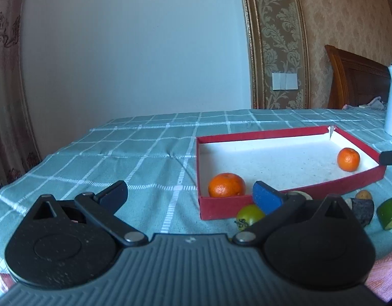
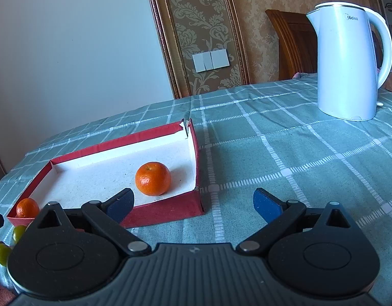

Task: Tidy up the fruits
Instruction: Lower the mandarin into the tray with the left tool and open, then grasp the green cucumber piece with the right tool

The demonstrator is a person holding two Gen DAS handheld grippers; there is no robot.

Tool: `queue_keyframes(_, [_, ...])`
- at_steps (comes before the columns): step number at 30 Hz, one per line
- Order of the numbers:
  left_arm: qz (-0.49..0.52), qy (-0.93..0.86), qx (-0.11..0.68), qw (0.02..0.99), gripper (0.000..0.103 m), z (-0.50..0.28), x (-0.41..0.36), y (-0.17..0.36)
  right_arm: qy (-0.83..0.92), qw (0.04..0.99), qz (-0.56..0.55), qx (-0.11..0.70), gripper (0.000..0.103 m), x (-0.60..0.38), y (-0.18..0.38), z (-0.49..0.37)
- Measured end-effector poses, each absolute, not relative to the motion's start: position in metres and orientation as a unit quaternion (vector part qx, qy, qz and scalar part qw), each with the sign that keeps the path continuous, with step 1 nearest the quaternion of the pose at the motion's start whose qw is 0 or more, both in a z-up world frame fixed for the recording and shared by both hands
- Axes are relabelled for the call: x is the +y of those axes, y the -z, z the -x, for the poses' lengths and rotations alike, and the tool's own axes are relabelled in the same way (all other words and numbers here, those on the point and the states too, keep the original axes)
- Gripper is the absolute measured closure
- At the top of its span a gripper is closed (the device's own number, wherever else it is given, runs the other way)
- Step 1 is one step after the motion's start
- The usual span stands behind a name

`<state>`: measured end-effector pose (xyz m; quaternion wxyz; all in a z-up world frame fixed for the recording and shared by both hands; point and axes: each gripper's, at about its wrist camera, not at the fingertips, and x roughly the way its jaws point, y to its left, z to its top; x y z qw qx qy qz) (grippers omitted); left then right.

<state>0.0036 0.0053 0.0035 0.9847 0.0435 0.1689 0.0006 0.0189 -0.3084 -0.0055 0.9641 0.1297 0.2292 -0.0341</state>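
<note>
A shallow red box [image 1: 292, 134] with a white floor lies on the checked tablecloth and holds two oranges, one in its near left corner [image 1: 226, 185] and one at its right side [image 1: 348, 159]. The right wrist view shows the same box [image 2: 193, 148] with the oranges [image 2: 152, 178] [image 2: 27, 207]. In front of the box lie a green tomato-like fruit [image 1: 249, 215], a dark purple piece [image 1: 363, 210], a small tan fruit [image 1: 363, 195] and a green cut piece [image 1: 388, 213]. My left gripper [image 1: 191, 196] is open and empty, left of the box. My right gripper [image 2: 193, 204] is open and empty at the box's near right corner.
A white electric kettle [image 2: 349, 61] stands on the table at the back right. Green fruits [image 2: 18, 233] [image 2: 2, 253] lie before the box's left corner in the right wrist view. A wooden chair back [image 2: 292, 43] and the wall stand behind the table. The table edge curves off at the left.
</note>
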Motion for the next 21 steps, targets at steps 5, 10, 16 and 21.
queue_keyframes(5, [-0.023,0.002,0.192,0.981,0.000,-0.010,0.014,-0.002,0.035,0.965,-0.129,0.227,0.002,-0.309,0.006,-0.017])
queue_keyframes(10, [-0.008,-0.003,0.193,0.981,0.000,-0.011,0.019,-0.002,0.038,0.967,-0.127,0.218,0.002,-0.309,0.005,-0.014])
queue_keyframes(16, [0.003,-0.030,0.186,0.982,0.000,-0.008,0.024,-0.004,0.036,0.975,-0.104,0.194,0.002,-0.302,0.001,-0.006])
queue_keyframes(21, [0.010,-0.028,0.185,0.982,0.000,-0.008,0.027,-0.004,0.025,0.975,-0.085,0.206,0.002,-0.294,-0.013,0.003])
